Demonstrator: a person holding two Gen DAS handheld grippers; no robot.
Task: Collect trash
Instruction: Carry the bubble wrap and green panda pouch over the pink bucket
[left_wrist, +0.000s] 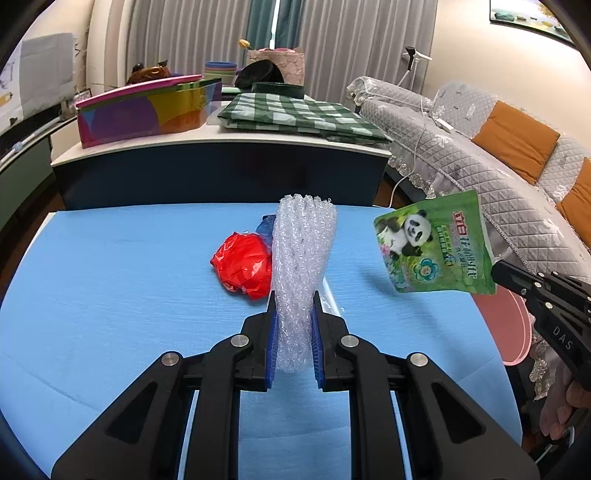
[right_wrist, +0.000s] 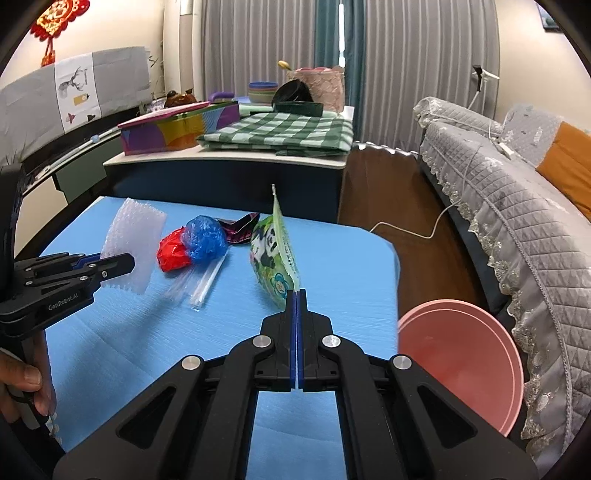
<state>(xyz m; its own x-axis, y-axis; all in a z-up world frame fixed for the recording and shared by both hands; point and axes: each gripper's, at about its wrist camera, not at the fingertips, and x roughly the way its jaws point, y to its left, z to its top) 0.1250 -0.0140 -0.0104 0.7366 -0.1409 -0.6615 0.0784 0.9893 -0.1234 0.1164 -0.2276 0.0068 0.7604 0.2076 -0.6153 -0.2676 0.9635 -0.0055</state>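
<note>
A roll of clear bubble wrap (left_wrist: 301, 266) is clenched between the blue pads of the left gripper (left_wrist: 294, 317), which is closed on its lower part; the roll stands up from the jaws, clear of the blue foam-covered table (left_wrist: 110, 295). It is judged to be very light and soft, so it is squashed rather than held rigidly, and a grip near the middle of its length is judged safer than one at an end, where it could unroll or slide out.

A flat green plastic pouch printed with a panda (right_wrist: 275, 254) is pinched by its lower corner in the right gripper (right_wrist: 296, 295), whose jaws are pressed fully together on the thin film. The pouch hangs in the air above the table's right part, edge-on to the right wrist camera. It is judged light, floppy and somewhat slick; a sealed edge or corner is the likeliest place for a firm hold.

Still lying on the table are a crumpled red plastic bag (right_wrist: 173, 253), a crumpled blue plastic bag (right_wrist: 205, 236) touching it, a dark pink-edged wrapper (right_wrist: 240, 227) behind them and a clear plastic sleeve (right_wrist: 203, 284) in front. All are judged light and yielding.

A round pink plastic basin (right_wrist: 461, 354) stands beside the table's right edge, lower down, and is judged the likely receptacle.
</note>
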